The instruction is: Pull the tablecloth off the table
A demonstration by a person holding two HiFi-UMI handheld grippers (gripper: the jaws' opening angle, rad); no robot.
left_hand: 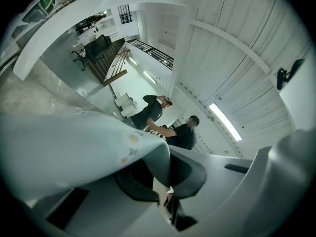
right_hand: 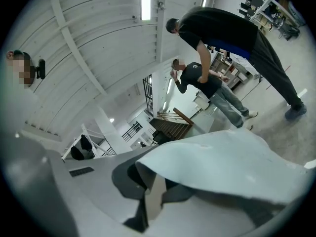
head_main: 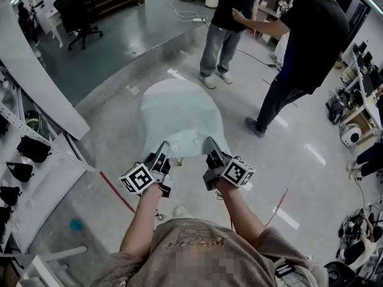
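A pale blue tablecloth (head_main: 179,117) with small flower prints hangs spread out over the concrete floor in front of me. I see no table under it. My left gripper (head_main: 161,152) is shut on the cloth's near edge at the left, and my right gripper (head_main: 210,146) is shut on the same edge at the right. In the left gripper view the tablecloth (left_hand: 74,147) folds down into the closed jaws of the left gripper (left_hand: 165,194). In the right gripper view the tablecloth (right_hand: 232,162) runs off to the right from the closed jaws of the right gripper (right_hand: 150,196).
Two people (head_main: 226,23) (head_main: 306,46) stand just beyond the cloth's far edge. A white rack with black items (head_main: 24,154) lines the left side. A black office chair (head_main: 78,11) stands far left; desks and gear (head_main: 359,94) fill the right. A red floor line (head_main: 116,191) runs by my left arm.
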